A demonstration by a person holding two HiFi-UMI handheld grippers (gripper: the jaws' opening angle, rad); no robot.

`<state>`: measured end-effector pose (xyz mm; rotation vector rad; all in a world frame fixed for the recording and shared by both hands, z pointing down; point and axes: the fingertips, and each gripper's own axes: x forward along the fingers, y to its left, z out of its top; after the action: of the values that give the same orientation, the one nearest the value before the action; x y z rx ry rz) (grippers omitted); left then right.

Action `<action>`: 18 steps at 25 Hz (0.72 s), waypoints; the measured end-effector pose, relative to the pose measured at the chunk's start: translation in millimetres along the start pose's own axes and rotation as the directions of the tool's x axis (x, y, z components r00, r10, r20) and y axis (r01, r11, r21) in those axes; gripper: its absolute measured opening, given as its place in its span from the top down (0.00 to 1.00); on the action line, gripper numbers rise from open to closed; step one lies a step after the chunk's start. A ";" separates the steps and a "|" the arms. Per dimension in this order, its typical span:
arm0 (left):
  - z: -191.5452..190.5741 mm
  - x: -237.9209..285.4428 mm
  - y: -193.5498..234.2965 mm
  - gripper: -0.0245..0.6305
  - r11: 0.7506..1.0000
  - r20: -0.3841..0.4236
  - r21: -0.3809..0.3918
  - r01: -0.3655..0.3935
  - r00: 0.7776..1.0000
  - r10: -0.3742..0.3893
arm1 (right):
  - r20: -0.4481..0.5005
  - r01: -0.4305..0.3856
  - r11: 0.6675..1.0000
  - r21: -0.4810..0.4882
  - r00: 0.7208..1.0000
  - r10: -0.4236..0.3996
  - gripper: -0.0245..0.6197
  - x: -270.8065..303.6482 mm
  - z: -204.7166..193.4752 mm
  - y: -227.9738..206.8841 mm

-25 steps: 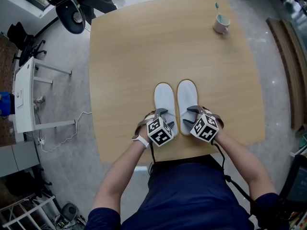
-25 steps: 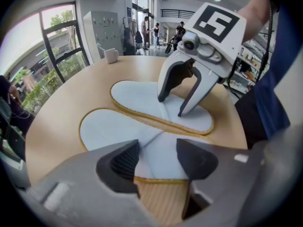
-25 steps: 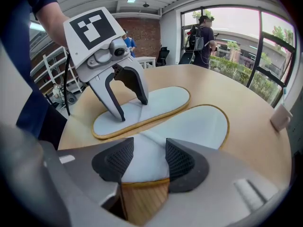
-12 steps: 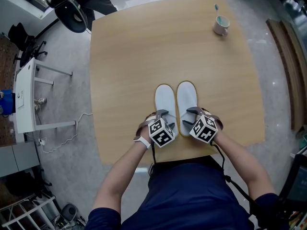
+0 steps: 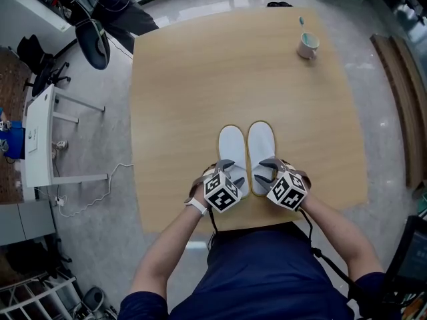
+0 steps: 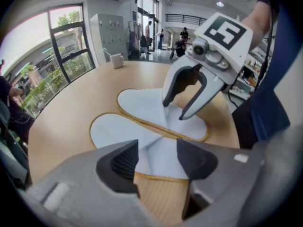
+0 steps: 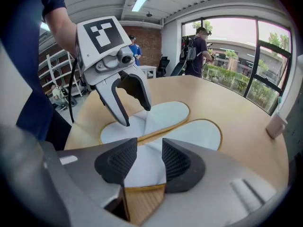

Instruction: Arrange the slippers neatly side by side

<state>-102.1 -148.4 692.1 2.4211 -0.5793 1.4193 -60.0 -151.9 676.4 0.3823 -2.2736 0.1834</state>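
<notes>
Looking done: the slippers (image 5: 229,145) lie side by side, touching, near the table (image 5: 180,79) edge. The left gripper (image 5: 227,168) gapes over one heel; the right gripper (image 5: 267,168) just narrowed its jaws, nothing pinched. Next, probably lift both clear.

The person wears a plain dark navy top (image 5: 267,279) with short sleeves (image 5: 143,304) that end above the elbows; the fabric is one uniform colour across chest and shoulders. A narrow white wristband (image 5: 196,205) encircles the left wrist, and a brown strap (image 5: 197,176) crosses the left hand (image 5: 202,187) and likewise the right hand (image 5: 303,179). A thin black cable (image 5: 312,242) runs down the right front of the top.
</notes>
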 end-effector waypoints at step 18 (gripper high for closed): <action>114.3 -172.5 -20.9 0.96 0.918 0.618 -0.376 0.126 0.772 0.147 | 0.592 -0.173 0.922 0.345 0.802 -0.071 0.95 -139.3 124.4 3.3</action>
<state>-80.4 -144.2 485.3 2.4982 -0.9223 0.3552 -60.7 -150.4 489.6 0.6568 -2.8804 0.6254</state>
